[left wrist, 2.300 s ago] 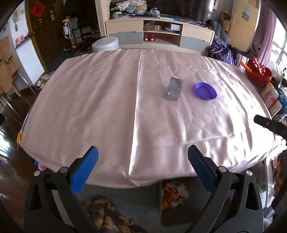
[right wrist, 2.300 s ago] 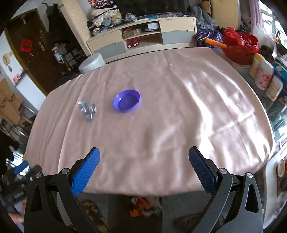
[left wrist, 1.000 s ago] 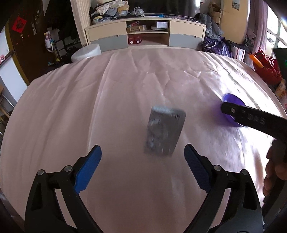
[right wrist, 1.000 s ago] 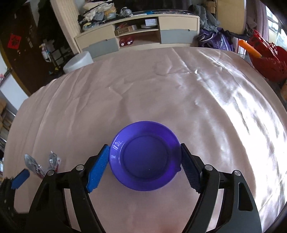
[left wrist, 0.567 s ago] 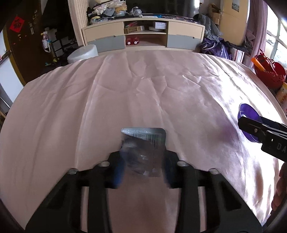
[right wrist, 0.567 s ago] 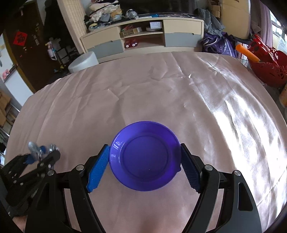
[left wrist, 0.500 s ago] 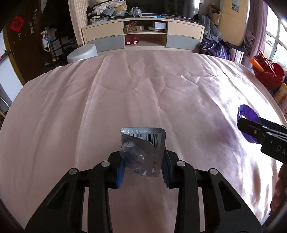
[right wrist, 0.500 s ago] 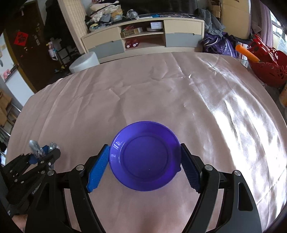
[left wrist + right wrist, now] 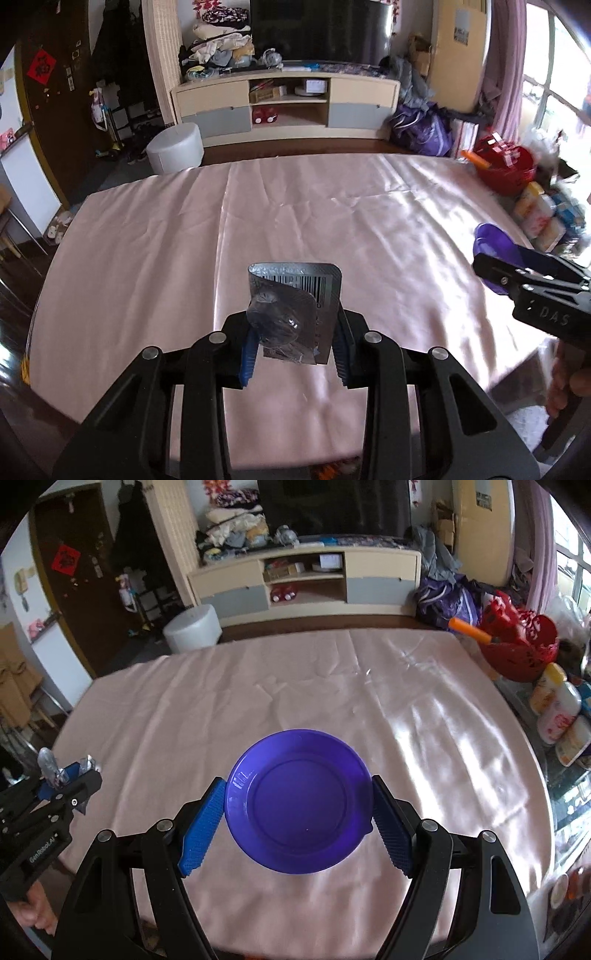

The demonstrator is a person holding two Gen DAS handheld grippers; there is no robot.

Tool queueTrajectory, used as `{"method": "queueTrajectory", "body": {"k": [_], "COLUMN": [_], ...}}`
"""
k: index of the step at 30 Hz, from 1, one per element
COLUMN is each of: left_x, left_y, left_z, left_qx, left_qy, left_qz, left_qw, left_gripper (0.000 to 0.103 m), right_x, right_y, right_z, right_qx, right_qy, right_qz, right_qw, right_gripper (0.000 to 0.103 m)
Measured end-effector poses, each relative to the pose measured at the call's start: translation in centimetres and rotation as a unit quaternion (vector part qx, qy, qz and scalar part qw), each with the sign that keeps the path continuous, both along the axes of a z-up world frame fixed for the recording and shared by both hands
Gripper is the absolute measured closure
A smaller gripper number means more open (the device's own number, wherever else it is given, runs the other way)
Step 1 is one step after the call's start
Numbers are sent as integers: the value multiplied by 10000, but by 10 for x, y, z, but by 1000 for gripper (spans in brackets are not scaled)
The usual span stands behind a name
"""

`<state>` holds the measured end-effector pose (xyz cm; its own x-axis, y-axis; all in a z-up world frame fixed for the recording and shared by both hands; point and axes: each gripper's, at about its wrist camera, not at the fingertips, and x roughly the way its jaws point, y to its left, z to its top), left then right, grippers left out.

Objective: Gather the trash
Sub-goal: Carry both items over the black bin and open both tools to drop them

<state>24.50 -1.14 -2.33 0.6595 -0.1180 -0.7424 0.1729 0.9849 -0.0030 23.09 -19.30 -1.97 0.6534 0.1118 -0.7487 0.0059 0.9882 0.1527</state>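
Holding one thing in each claw, we have both off the surface (image 9: 147,236), a table under a pink satin cloth. Our left claw (image 9: 293,343) is clenched on the silver wrapper (image 9: 295,295), a crumpled foil packet with a barcode at its top; its blue pads press on the lower part from either side, and the packet stands upright between them, long axis pointing away from us along the fingers. Our right claw (image 9: 297,818) grips the purple dish (image 9: 299,801) by its rim, one blue pad on each side, with the hollow facing the camera and nothing in it.

What the next move turns on, as we judge it, is how these two lie to each other. From the left wrist view the dish (image 9: 495,247) shows at the far right edge, held edge-on in the right claw (image 9: 517,266), well apart from the wrapper and to its right. From the right wrist view the left claw (image 9: 62,771) sits at the far left with the wrapper's (image 9: 48,762) foil ends poking up above it. So the trash lies to the left of the dish, with bare cloth between.

If the dish is meant to receive the wrapper, the two claws must come together, wrapper above the hollow, before the left one lets go. We cannot see a bin in either view.
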Motion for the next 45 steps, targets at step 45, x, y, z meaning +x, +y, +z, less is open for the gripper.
{"method": "queueTrajectory", "body": {"k": [45], "left_x": [-189], "left_y": [-7], "left_z": [-190], "left_qx": [-223], "left_qy": [1587], "left_qz": [-134], "left_qw": [9870], "left_gripper": [71], "right_x": [-152], "right_y": [37], "right_z": [-155], "right_qx": [451], "right_qy": [1327], "right_qz": [259], "right_qw": [9898], "right_gripper": [25]}}
